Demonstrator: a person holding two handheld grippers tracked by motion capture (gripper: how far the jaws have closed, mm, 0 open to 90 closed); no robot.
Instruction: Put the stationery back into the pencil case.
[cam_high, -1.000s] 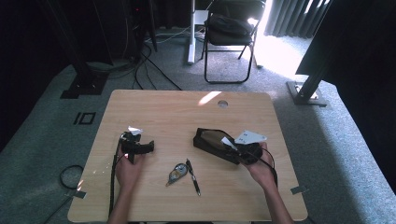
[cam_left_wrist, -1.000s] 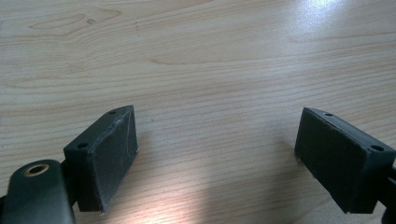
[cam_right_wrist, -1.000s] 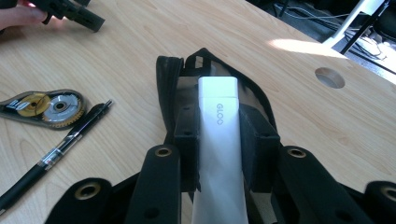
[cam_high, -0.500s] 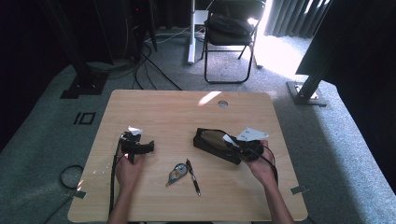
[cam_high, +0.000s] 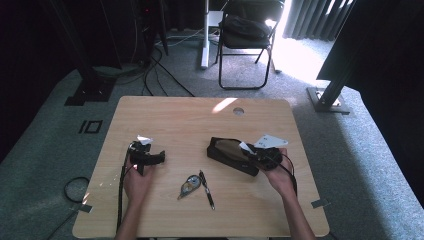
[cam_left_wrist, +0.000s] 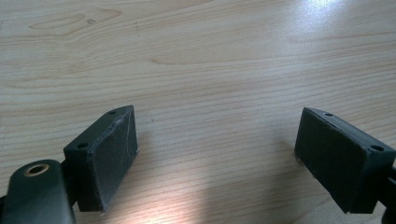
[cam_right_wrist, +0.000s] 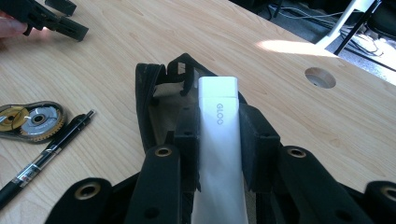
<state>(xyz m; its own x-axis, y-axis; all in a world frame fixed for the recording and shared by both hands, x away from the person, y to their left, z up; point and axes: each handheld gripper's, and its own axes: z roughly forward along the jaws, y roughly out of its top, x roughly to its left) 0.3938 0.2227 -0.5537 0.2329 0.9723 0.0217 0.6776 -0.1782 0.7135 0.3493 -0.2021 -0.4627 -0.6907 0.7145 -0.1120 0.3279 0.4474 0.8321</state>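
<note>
My right gripper (cam_right_wrist: 218, 122) is shut on a white glue stick (cam_right_wrist: 219, 154) marked GLOO. The stick points into the open mouth of a black pencil case (cam_right_wrist: 150, 100) that lies on the wooden table. From above, the right gripper (cam_high: 256, 155) sits at the near right end of the case (cam_high: 226, 151). My left gripper (cam_high: 150, 159) rests on the table at the left. Its jaws stand wide apart over bare wood in the left gripper view, so the left gripper (cam_left_wrist: 217, 149) is open with nothing between them.
A correction tape roller (cam_high: 188, 186) and a black pen (cam_high: 207, 189) lie between the two hands near the front edge. A round cable hole (cam_high: 238, 111) is at the table's far side. A folding chair (cam_high: 245, 30) stands beyond the table.
</note>
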